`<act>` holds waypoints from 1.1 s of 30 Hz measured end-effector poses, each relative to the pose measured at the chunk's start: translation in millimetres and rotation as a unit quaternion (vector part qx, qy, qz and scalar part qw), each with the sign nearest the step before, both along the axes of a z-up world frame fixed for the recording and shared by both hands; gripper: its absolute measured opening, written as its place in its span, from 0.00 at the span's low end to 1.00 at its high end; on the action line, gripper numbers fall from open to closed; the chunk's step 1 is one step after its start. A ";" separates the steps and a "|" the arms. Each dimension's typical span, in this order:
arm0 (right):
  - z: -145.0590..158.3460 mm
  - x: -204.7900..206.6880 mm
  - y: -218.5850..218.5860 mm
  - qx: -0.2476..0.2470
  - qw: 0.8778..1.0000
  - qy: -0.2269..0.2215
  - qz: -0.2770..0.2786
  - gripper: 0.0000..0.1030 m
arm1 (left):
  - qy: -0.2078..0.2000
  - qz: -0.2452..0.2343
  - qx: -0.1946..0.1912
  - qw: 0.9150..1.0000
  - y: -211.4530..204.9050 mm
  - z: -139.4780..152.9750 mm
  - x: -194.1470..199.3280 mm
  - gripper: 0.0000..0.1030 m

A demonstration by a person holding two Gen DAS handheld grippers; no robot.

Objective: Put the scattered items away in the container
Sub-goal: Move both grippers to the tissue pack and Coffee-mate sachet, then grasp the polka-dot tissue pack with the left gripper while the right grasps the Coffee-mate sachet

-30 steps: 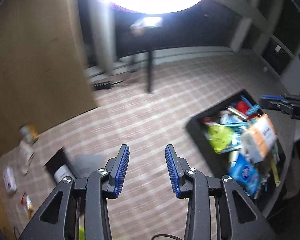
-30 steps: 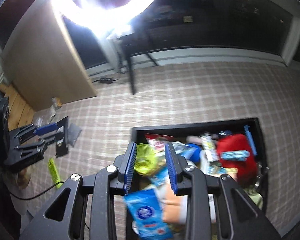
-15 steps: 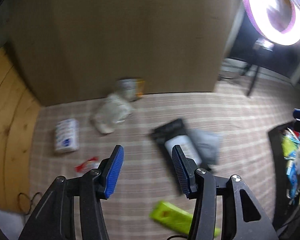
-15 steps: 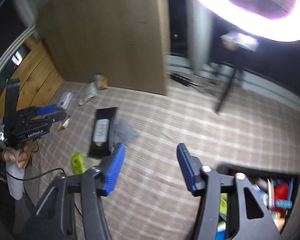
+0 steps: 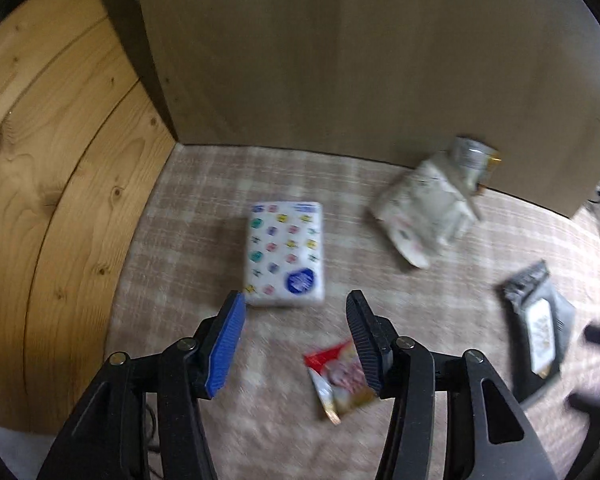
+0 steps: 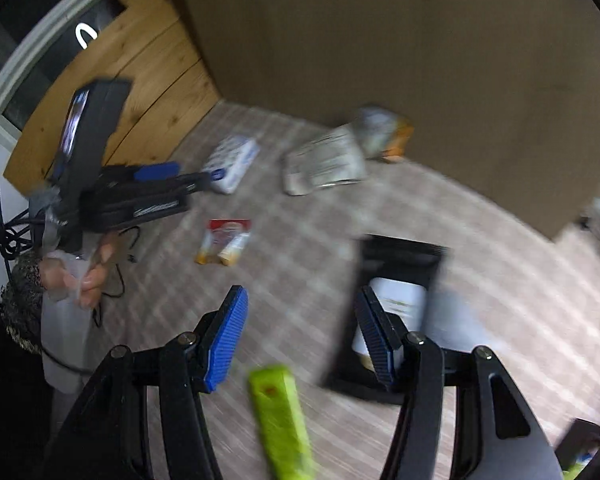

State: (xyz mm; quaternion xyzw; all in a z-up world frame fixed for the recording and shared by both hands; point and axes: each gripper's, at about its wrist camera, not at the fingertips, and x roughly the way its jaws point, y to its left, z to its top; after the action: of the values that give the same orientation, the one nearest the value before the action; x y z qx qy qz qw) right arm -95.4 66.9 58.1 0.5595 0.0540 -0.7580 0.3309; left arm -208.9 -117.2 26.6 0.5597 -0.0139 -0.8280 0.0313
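Tissue pack (image 5: 286,254) on checked carpet (image 5: 204,216) beyond opening, empty left tool (image 5: 296,344); right tool (image 6: 300,334) apart, empty.

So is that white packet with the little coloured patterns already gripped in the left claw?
No, the white patterned packet lies flat on the carpet beyond the left claw, whose jaws are opening with nothing between them.

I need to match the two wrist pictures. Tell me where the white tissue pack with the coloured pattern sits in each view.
Left wrist: the tissue pack lies mid-frame on the checked carpet, just beyond the left claw, whose jaws are opening and empty.
Right wrist: the pack lies upper left of centre, beside the other claw's tip.
Shared landmark: the red snack sachet, nearer the cameras than the pack.
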 end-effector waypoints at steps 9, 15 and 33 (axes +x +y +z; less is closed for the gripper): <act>-67.2 -4.0 -104.1 0.033 0.999 -0.040 -0.012 0.54 | -0.010 0.016 0.008 1.000 -13.6 -29.7 -35.1 0.62; -84.0 -3.7 -127.9 0.049 0.997 -0.046 -0.022 0.55 | -0.012 0.017 0.019 1.000 -14.0 -42.6 -43.5 0.59; -86.1 34.1 -154.1 0.099 0.994 0.029 0.041 0.18 | 0.012 0.046 0.010 0.999 -36.3 -52.3 -10.7 0.46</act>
State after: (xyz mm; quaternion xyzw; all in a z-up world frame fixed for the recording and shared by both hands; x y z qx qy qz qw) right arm -61.3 -87.2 -28.0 0.5647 0.1614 -0.7506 0.3027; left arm -219.6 -153.5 -25.7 0.5505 0.0204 -0.8322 0.0640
